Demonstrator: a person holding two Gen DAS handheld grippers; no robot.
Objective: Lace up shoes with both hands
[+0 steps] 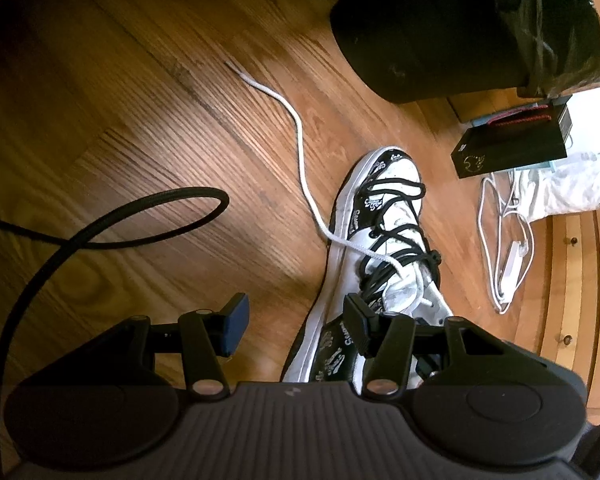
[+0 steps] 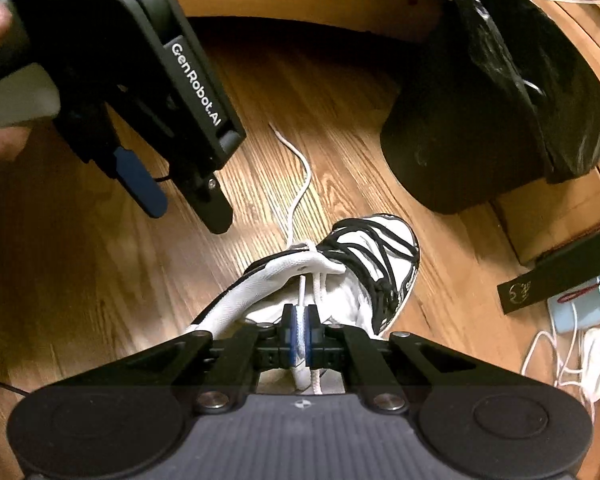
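A black-and-white sneaker point(image 1: 384, 236) with black laces stands on the wooden floor, toe pointing away. A white lace point(image 1: 300, 148) runs from its upper eyelets out across the floor to the left. My left gripper point(image 1: 296, 324) hovers over the shoe's heel side, jaws apart with nothing between them; its right finger overlaps the shoe's collar. In the right wrist view my right gripper point(image 2: 300, 332) is shut on the white lace point(image 2: 301, 320) just above the sneaker point(image 2: 364, 276) opening. The left gripper point(image 2: 180, 204) shows at upper left, held by a hand.
A black bin point(image 1: 440, 28) with a plastic liner stands beyond the shoe. A black box point(image 1: 508, 148), a white cable point(image 1: 508, 240) and white cloth lie at the right. A black cable point(image 1: 112, 224) loops on the floor at the left. A wooden furniture edge point(image 1: 580, 300) borders the right.
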